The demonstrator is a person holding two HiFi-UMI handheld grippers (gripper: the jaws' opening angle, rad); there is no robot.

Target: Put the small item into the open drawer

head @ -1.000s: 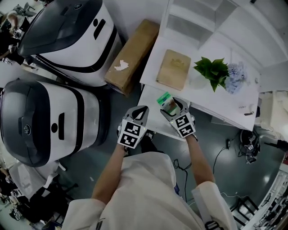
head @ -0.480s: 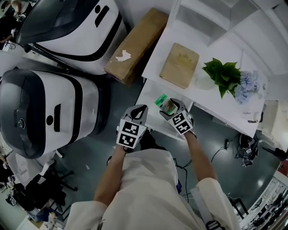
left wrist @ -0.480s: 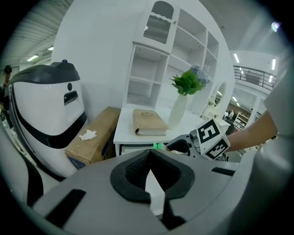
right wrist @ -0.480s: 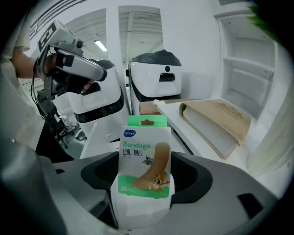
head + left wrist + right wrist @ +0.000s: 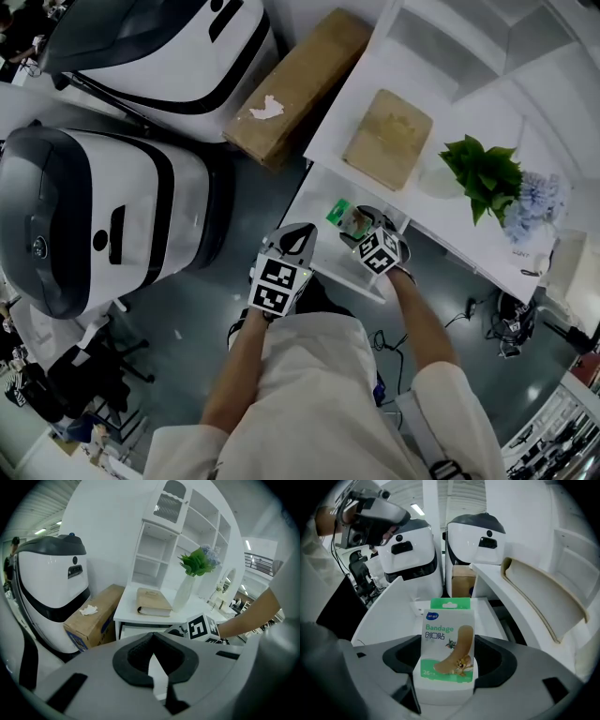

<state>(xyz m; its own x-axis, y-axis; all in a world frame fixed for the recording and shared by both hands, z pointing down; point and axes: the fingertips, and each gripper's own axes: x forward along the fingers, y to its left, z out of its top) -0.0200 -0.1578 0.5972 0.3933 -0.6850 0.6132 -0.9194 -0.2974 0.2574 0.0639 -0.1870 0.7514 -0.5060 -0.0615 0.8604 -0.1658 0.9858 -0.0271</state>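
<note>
A green and white bandage box [image 5: 447, 641] stands upright between the jaws of my right gripper [image 5: 449, 652], which is shut on it. In the head view the bandage box [image 5: 343, 216] and right gripper [image 5: 356, 223] hang over the open white drawer [image 5: 330, 255] that sticks out from the white desk [image 5: 441, 211]. The drawer's floor and walls [image 5: 396, 609] lie just beyond the box. My left gripper [image 5: 300, 236] hovers at the drawer's left edge, jaws together and holding nothing. From the left gripper [image 5: 153, 637] I see the drawer front [image 5: 136, 631].
Two large white and black machines [image 5: 103, 216] [image 5: 169, 47] stand left of the desk, with a cardboard box [image 5: 295, 89] between them and it. On the desk lie a tan book [image 5: 387, 139] and a vase with a plant [image 5: 483, 173]. White shelves [image 5: 450, 37] rise behind.
The head view has shifted a little. My right gripper still holds the bandage box over the drawer, slightly nearer the drawer's middle. The left gripper has hardly moved.
</note>
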